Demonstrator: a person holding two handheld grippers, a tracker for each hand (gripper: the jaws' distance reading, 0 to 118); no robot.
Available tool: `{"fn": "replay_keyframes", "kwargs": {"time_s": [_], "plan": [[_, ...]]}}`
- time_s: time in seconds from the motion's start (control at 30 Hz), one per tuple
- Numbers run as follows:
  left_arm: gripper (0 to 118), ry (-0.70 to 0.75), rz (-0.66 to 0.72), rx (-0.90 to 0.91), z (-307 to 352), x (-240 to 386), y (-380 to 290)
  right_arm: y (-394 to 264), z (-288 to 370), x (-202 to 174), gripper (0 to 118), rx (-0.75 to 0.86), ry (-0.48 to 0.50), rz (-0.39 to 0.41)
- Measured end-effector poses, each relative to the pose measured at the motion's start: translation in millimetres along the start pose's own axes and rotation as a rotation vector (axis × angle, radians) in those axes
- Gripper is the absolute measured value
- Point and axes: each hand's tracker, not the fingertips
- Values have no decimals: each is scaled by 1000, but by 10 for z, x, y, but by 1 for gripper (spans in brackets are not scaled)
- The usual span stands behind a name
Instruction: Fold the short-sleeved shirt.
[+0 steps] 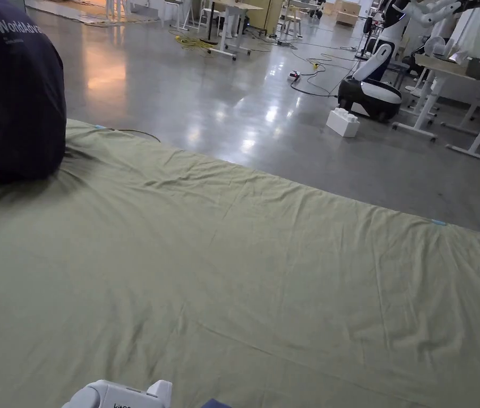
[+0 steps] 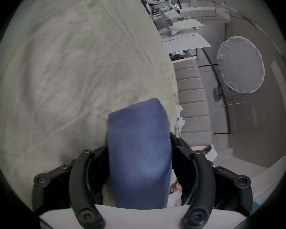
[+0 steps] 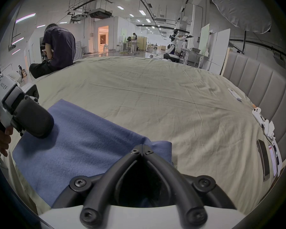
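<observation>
A wide bed (image 3: 155, 100), covered by a creased olive-green sheet (image 1: 265, 276), is being shown in a large hall with a glossy grey floor (image 1: 223, 101). At the sheet's far left edge a seated person in a dark shirt (image 1: 10, 90) is being seen from behind; the stretch of sheet to the right of that person is lying open. In the right gripper view, the left gripper (image 3: 31, 117) is being held by a hand (image 3: 2, 138) over the left end of the blue shirt (image 3: 76, 143), a soft, flat folded rectangle near the bed's near edge. In its own view, blue cloth is being bracketed by the left jaws, spread apart; whether it is being pressed cannot be told. The right gripper (image 3: 141, 147) is being kept clenched, jaws meeting on the shirt's far right fold. A padded, ribbed headboard (image 3: 261, 90) is bounding the bed's right side.
</observation>
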Motion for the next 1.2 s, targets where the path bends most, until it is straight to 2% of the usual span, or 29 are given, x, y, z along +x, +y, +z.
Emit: {"fn": "replay_keyframes", "kwargs": {"time_s": [0.07,0.13,0.17,0.27,0.33,0.43,0.53,0.67,0.87,1.2], "plan": [[70,-3,1,-2,-76,-17,-13,-4,-5,-1,1,0,0,1],[47,-11,-15,-5,-126,-1,-6,-7,-3,-3,1,0,-2,5],[41,1,-23,3,-137,-21,12,-7,-3,0,1,-1,-2,5],[30,-15,39,-5,-94,-134,39,3,-3,39,1,-3,12,-10],[26,-28,28,-11,-52,-139,34,9,7,33,1,0,15,0],[25,-79,40,-18,-28,-144,26,-3,12,13,1,6,7,18],[25,-88,36,-16,-14,-83,22,-10,11,-58,1,13,-26,76],[25,-82,25,-14,65,64,27,52,86,-72,1,33,-34,97],[25,-78,15,22,621,165,175,473,321,186,1,138,-64,50],[25,123,6,129,2202,-9,565,1454,744,864,1,352,-155,-22]]}}
